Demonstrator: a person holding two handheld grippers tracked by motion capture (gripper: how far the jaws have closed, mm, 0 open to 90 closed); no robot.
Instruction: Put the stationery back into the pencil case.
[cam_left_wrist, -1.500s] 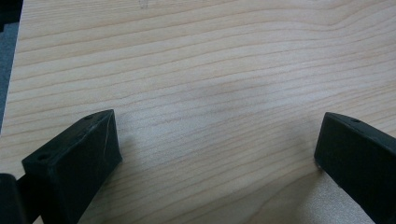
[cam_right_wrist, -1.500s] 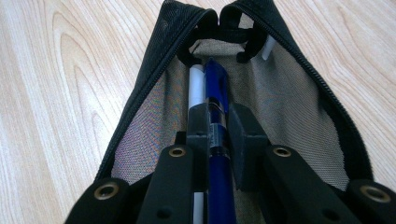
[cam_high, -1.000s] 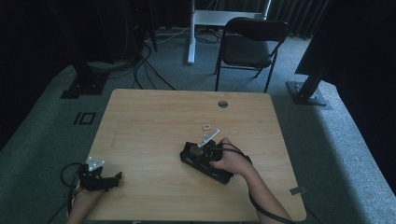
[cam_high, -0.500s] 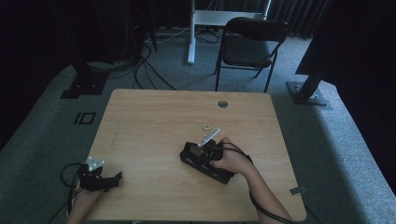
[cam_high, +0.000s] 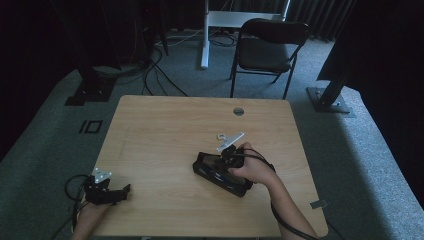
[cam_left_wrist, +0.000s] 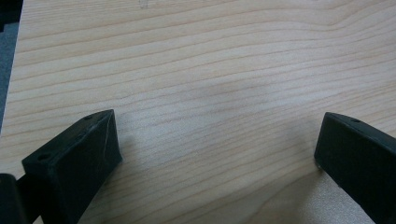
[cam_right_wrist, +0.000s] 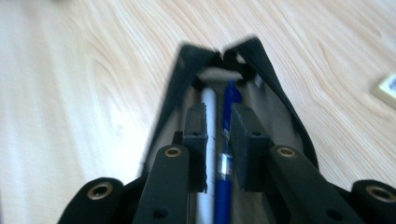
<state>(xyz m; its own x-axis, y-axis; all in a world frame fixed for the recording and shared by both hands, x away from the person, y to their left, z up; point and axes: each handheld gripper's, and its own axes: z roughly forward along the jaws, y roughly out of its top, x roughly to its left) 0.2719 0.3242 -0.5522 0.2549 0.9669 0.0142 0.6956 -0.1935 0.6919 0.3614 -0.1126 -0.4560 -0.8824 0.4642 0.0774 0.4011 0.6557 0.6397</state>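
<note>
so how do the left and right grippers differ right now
The left gripper has its jaws spread wide over bare table, with nothing between them; the right gripper has its jaws close together inside an open black pencil case, either side of a blue pen beside a white one. The left sits at the table's near left edge, the right near its middle. Both have black jaws and are hand-held low over the table.

No text or label can be read, perhaps owing to blur.

Light wooden table (cam_high: 165, 130) (round hole near far edge): black pencil case (cam_high: 220, 172), small white part (cam_high: 220, 135).
</note>
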